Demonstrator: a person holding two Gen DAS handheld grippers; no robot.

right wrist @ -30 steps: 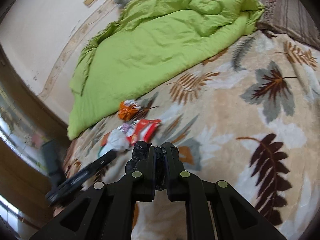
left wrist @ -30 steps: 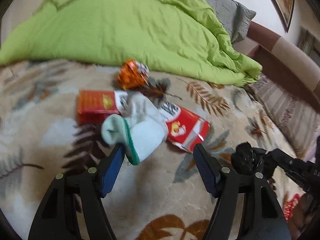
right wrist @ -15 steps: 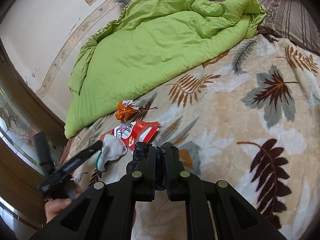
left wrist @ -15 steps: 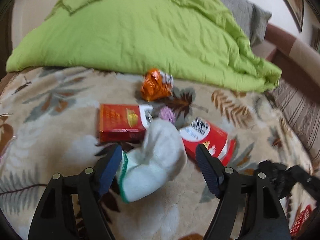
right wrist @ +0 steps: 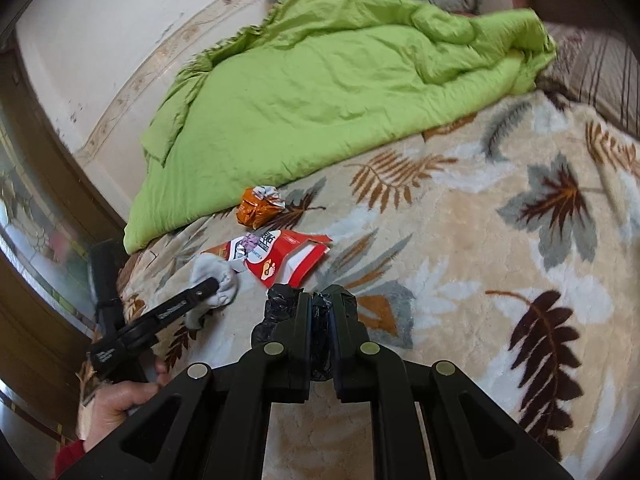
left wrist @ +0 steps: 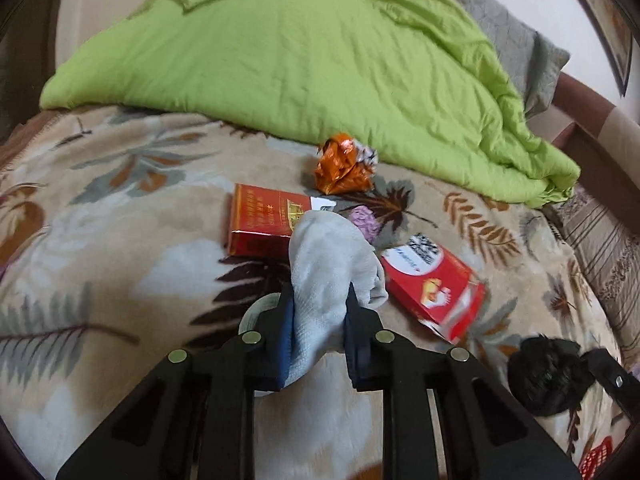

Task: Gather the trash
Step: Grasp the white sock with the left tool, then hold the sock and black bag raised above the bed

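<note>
My left gripper [left wrist: 318, 300] is shut on a white sock [left wrist: 332, 256], also seen in the right wrist view [right wrist: 214, 276], on the leaf-patterned blanket [left wrist: 120, 240]. Behind it lie a red cigarette box [left wrist: 264, 218], a small purple wrapper [left wrist: 366, 220], a red-and-white pouch [left wrist: 434, 288] and a crumpled orange wrapper [left wrist: 342, 164]. My right gripper [right wrist: 320, 304] is shut on a black plastic bag [right wrist: 282, 304], which shows at the lower right of the left wrist view [left wrist: 544, 376].
A green duvet [left wrist: 304, 52] covers the far half of the bed, with a grey pillow [left wrist: 516, 44] behind it. A striped pillow [right wrist: 600, 64] lies at the right. A wooden frame [right wrist: 44, 184] borders the bed at the left.
My left gripper has moved onto the sock and closed on it; it was open half a second ago. The right gripper stays shut on the black bag.
</note>
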